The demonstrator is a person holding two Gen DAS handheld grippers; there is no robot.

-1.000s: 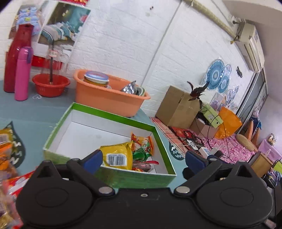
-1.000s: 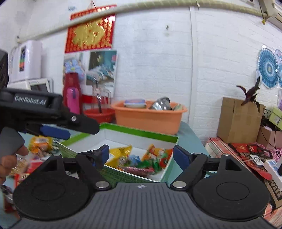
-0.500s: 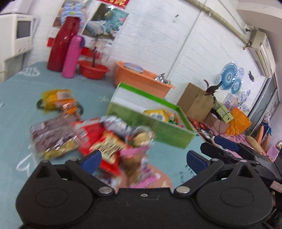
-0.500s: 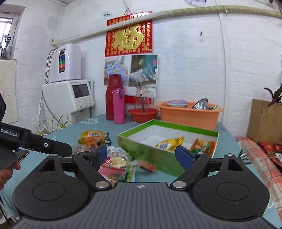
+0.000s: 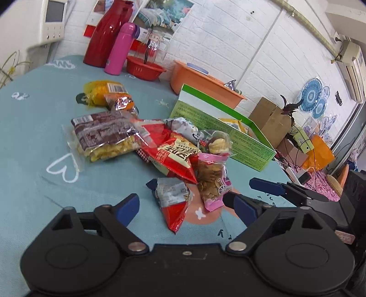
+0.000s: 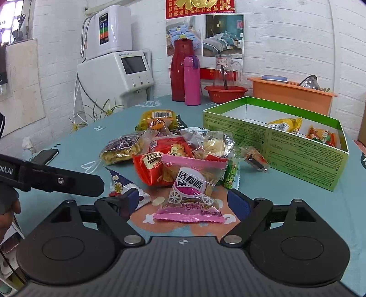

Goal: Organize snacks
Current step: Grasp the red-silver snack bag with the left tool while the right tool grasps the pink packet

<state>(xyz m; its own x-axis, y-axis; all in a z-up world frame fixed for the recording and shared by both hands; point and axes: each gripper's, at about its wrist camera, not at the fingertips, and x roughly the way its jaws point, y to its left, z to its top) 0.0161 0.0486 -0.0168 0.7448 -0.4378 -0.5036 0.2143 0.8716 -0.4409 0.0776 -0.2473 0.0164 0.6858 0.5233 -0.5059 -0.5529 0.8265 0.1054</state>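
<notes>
Green box (image 6: 304, 157): yellow packet (image 6: 284, 124), orange packet (image 6: 321, 135) inside. Left gripper (image 5: 186, 209), right gripper (image 6: 184, 202) both wide, empty. Arm marked "bot.AI".

A white-painted brick room around a teal-clothed table

The white brick wall (image 6: 286, 34) carries a red-and-gold paper banner (image 6: 200, 8) above two bedroom posters (image 6: 204, 34) (bedding scenes); a white water dispenser with a screen (image 6: 119, 70) stands in the left corner, a wall-mounted air conditioner (image 5: 351, 59) hangs high, and blue patterned round plates (image 5: 311, 98) decorate the far wall.
</notes>
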